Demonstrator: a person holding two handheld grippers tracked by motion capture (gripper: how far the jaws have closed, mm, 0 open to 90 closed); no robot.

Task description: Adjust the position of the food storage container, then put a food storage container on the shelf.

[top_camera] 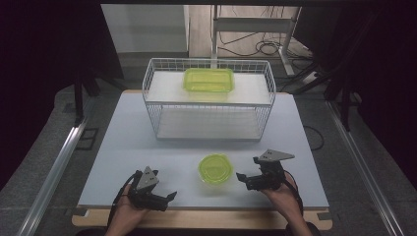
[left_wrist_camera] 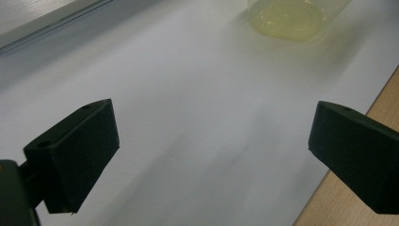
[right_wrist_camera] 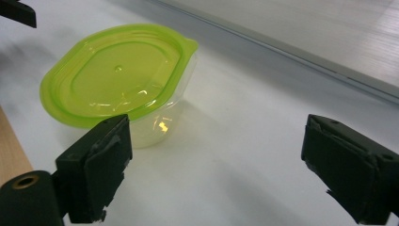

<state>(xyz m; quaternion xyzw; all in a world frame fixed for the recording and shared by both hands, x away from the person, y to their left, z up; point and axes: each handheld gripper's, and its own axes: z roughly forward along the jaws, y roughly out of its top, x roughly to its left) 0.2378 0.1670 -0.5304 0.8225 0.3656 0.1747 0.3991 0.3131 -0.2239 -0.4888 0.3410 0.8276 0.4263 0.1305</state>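
Observation:
A small round clear tub with a lime-green lid (top_camera: 215,168) stands on the white table (top_camera: 133,132) near its front edge, between my two grippers. My right gripper (top_camera: 247,168) sits just right of it, jaws pointing left and open, empty. In the right gripper view the tub (right_wrist_camera: 117,80) lies ahead and to the left of the open right gripper (right_wrist_camera: 216,160), apart from both pads. My left gripper (top_camera: 168,198) rests at the front left, open and empty. In the left gripper view (left_wrist_camera: 211,150) the tub (left_wrist_camera: 289,19) is blurred at the top.
A white wire rack (top_camera: 209,98) with two shelves stands at the back of the table. A rectangular green-lidded container (top_camera: 208,80) lies on its top shelf. A wooden strip (top_camera: 196,219) runs along the table's front edge.

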